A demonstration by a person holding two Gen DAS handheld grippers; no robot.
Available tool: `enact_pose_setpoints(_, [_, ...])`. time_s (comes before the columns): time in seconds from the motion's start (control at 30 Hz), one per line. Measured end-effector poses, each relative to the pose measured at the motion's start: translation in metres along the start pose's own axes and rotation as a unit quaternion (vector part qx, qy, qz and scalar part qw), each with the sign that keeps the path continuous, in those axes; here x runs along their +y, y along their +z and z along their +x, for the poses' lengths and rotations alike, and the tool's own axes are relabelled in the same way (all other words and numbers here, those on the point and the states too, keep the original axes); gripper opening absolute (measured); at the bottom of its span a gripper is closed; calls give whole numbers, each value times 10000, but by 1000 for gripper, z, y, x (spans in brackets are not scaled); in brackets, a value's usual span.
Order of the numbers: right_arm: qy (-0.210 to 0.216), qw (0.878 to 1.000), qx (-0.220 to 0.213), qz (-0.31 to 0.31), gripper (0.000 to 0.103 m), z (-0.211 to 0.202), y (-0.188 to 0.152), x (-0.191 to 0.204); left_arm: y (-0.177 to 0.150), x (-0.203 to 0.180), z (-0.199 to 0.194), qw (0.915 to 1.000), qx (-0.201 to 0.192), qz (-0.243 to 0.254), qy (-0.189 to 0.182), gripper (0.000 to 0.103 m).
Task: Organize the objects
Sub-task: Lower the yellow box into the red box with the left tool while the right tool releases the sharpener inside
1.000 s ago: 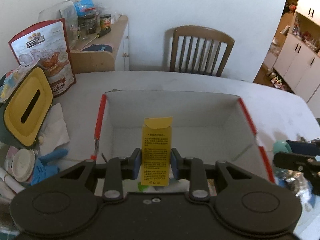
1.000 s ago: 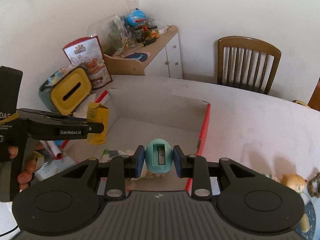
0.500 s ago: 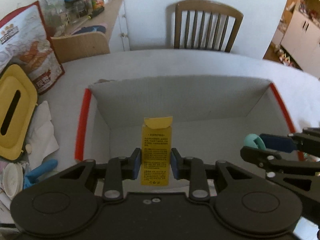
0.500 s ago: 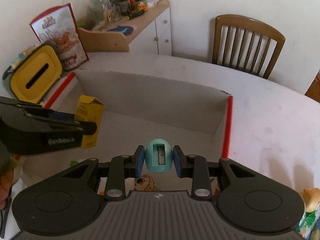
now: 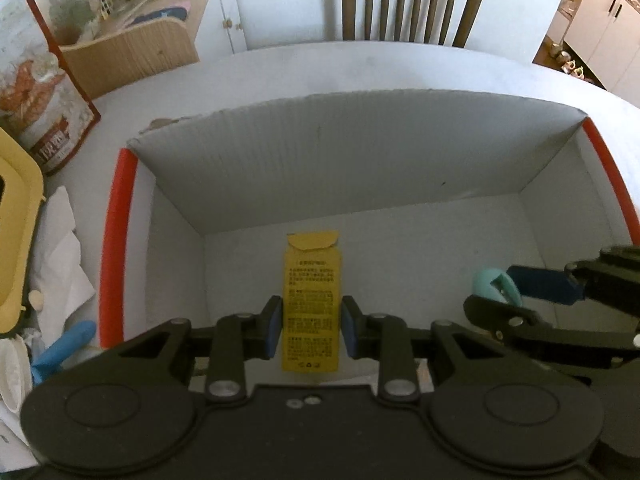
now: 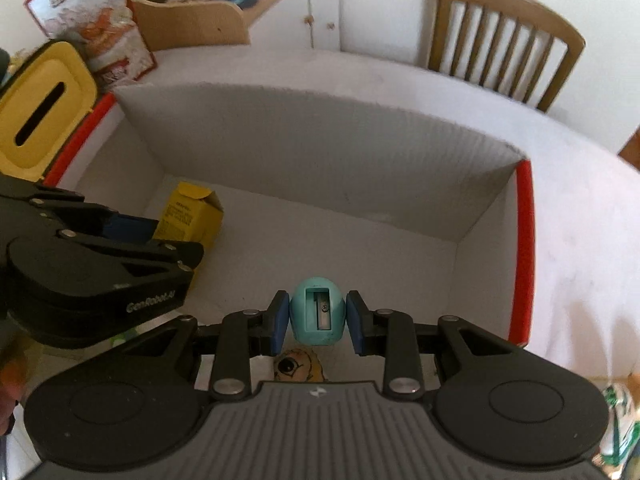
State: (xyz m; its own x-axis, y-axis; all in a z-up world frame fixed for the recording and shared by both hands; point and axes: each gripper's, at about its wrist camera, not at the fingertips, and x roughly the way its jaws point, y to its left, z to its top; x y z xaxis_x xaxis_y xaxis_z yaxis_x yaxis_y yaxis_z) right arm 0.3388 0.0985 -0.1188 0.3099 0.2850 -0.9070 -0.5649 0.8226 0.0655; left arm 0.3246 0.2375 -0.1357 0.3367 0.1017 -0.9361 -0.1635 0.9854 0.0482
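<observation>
Carton (image 5: 311, 300) upright, long axis along tongs (image 5: 311, 330).

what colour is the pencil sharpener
Teal pencil sharpener, clearest in the right wrist view.

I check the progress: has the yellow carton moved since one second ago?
Yes. The yellow carton, clamped in the left gripper, has come down inside the white box.

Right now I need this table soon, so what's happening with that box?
A person is tidying loose things into the white cardboard box. The left gripper grips a small yellow carton, the right gripper a teal pencil sharpener. Both hang inside the box, not yet let go. A small toy already lies in it.
</observation>
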Motion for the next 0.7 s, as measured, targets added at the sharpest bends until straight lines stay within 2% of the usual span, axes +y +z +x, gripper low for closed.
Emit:
enact_pose_setpoints(0.17, [-84,9995,255,186,30,11,-2,-4,2,1,8,9999,103,19,-17,29])
enact_pose_setpoints(0.43, [-79,9991,239,331,30,9,-4,-8,-1,-1,10,9998,206,43,36,35])
enact_pose_setpoints(0.5, [-65,9992,173,347,30,5,-6,-10,-2,-1,6,9999,127,13,5,39])
enact_pose_setpoints(0.63, [36,9993,-2,360,30,-9,-6,-12,-2,-6,-7,10000,-78,0,-5,58])
enact_pose_setpoints(0.7, [47,9994,-102,332,30,-18,-7,-12,-2,-8,-14,9998,-194,44,8,59])
